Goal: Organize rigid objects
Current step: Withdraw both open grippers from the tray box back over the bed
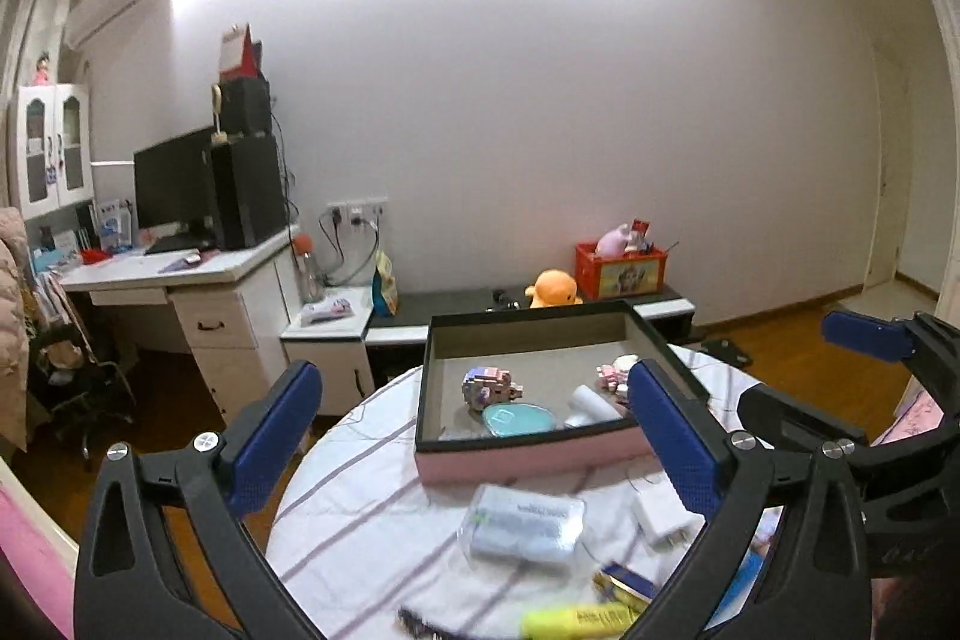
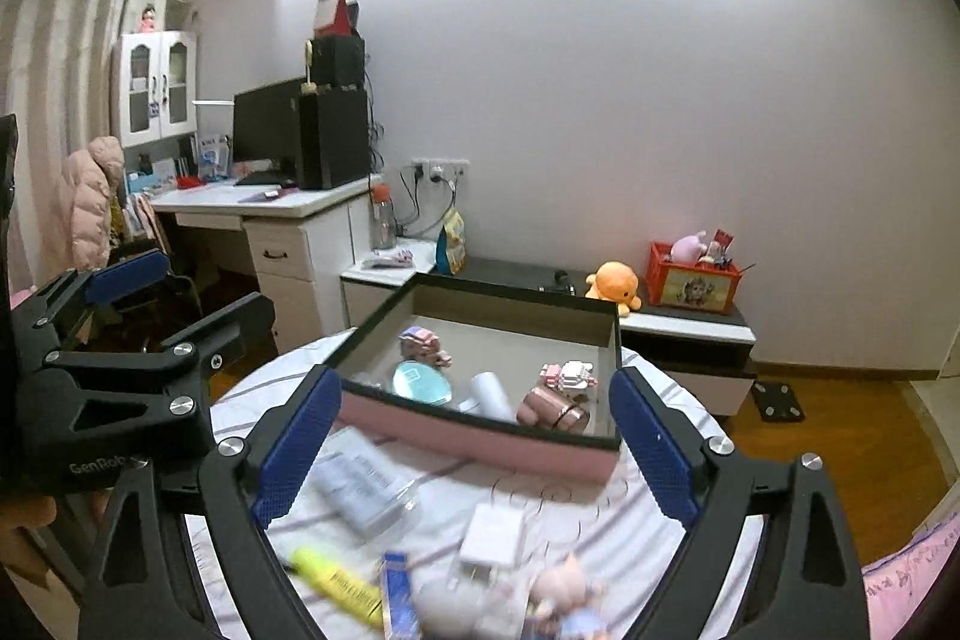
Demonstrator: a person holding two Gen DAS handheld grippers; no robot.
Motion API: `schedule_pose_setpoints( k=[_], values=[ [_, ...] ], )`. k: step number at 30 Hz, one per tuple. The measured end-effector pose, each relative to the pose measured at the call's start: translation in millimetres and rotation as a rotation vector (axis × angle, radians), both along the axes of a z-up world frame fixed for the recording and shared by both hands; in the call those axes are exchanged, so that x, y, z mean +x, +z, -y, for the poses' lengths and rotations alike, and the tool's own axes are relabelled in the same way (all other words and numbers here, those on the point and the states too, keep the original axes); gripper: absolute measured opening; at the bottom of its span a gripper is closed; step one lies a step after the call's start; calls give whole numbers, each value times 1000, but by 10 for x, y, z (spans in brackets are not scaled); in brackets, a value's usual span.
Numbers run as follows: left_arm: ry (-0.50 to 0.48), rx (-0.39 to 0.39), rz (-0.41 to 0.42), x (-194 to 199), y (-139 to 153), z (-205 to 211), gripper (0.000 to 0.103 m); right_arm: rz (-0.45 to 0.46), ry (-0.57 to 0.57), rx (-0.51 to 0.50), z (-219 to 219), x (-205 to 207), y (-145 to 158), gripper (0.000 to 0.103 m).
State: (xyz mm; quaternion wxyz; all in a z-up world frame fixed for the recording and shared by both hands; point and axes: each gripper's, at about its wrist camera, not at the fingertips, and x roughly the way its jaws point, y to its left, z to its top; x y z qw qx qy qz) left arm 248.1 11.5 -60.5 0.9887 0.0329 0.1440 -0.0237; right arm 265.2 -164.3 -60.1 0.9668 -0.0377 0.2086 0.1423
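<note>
A pink box with a black rim (image 1: 528, 460) stands on the round striped table (image 1: 360, 490). It holds a block toy (image 1: 489, 385), a teal compact (image 1: 519, 418), a white cylinder (image 1: 591, 403) and a pink block toy (image 2: 567, 376). In front of the box lie a clear battery pack (image 1: 522, 520), a white charger (image 1: 663, 517), a yellow highlighter (image 1: 576, 619) and a small pink figure (image 2: 564, 592). My left gripper (image 1: 474, 382) and right gripper (image 2: 474, 382) hover side by side above the table's near edge. Both are wide open and hold nothing.
A white desk (image 1: 180, 274) with a monitor and a black tower stands at the back left. A low cabinet (image 1: 600, 310) behind the table carries an orange plush (image 1: 555, 289) and a red crate (image 1: 621, 271). Pink bedding (image 2: 912, 580) borders the table at the lower right.
</note>
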Motion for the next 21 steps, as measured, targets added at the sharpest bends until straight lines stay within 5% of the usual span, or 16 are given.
schedule_pose_setpoints(
  k=[7,21],
  values=[
    [29,1,80,-693,1,65,103,93,-49,5,52,-698,64,92],
    [-6,16,107,-1093,16,214,103,167,-103,12,206,-1249,59,93]
  ],
)
